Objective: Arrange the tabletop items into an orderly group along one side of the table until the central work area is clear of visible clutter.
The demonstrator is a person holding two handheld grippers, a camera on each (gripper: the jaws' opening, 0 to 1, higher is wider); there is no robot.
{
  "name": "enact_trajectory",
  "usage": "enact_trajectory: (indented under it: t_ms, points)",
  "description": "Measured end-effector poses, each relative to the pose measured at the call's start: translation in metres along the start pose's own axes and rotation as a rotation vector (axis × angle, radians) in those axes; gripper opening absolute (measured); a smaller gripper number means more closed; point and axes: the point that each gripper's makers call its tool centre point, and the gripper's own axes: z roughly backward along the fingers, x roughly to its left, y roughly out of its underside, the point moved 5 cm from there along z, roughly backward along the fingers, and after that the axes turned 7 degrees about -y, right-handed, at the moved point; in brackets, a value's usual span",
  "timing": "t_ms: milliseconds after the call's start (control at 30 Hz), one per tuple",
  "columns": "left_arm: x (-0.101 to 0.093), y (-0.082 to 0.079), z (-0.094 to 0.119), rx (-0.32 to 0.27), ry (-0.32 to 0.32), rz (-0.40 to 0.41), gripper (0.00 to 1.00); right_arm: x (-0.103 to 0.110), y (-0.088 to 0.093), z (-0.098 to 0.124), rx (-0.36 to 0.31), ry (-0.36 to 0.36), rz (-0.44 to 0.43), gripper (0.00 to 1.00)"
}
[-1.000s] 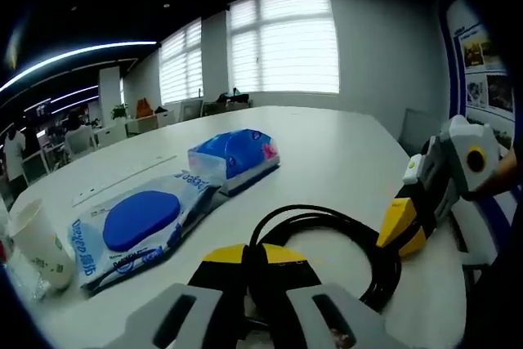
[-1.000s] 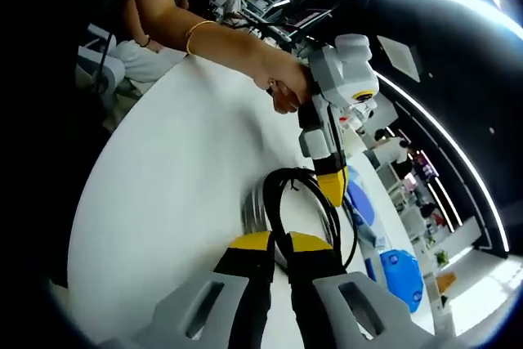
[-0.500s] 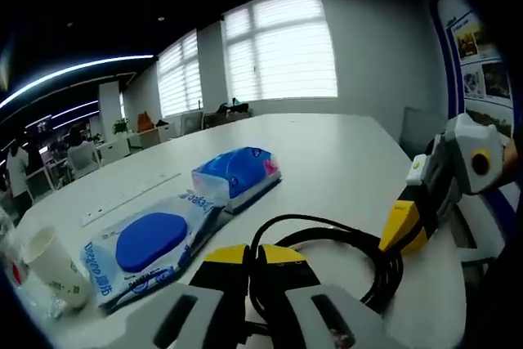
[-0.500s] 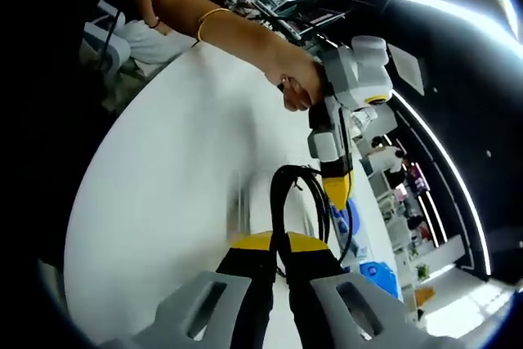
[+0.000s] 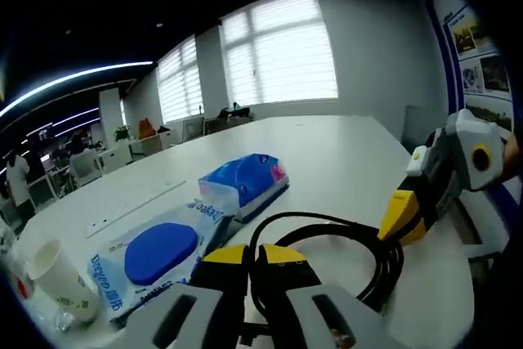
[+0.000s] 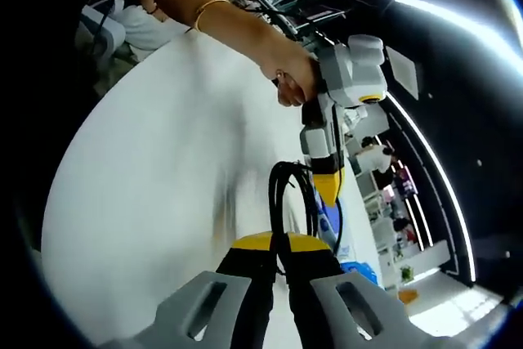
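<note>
Risk: both grippers pinch the same coiled black cable (image 5: 359,243), left gripper (image 5: 255,263) and right gripper (image 6: 278,252) each with jaws closed on a loop above the white surface (image 5: 343,161). Uneven pulling could uncoil it or sweep the blue wipes packet (image 5: 155,255).

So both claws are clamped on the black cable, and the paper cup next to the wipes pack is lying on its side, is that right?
Not quite. The paper cup stands upright on the table beside the wipes pack, as the left gripper view shows. The rest holds: the left claw and the right claw are both shut on the black cable.
</note>
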Motion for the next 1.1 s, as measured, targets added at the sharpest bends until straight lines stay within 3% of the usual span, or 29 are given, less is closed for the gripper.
enact_trajectory:
  t_ms: [633,1033,1100]
  points:
    - [0.023,-0.004,-0.015,-0.006,-0.021,-0.013,0.05,-0.023,0.014,-0.018,0.037,0.044,0.028,0.01]
    - [0.025,0.014,-0.023,0.049,-0.006,0.004,0.07,-0.015,0.020,-0.027,0.051,0.022,-0.005,0.02]
    - [0.024,0.020,-0.023,0.092,0.000,-0.004,0.08,-0.014,0.022,-0.027,0.050,0.020,-0.033,0.03]
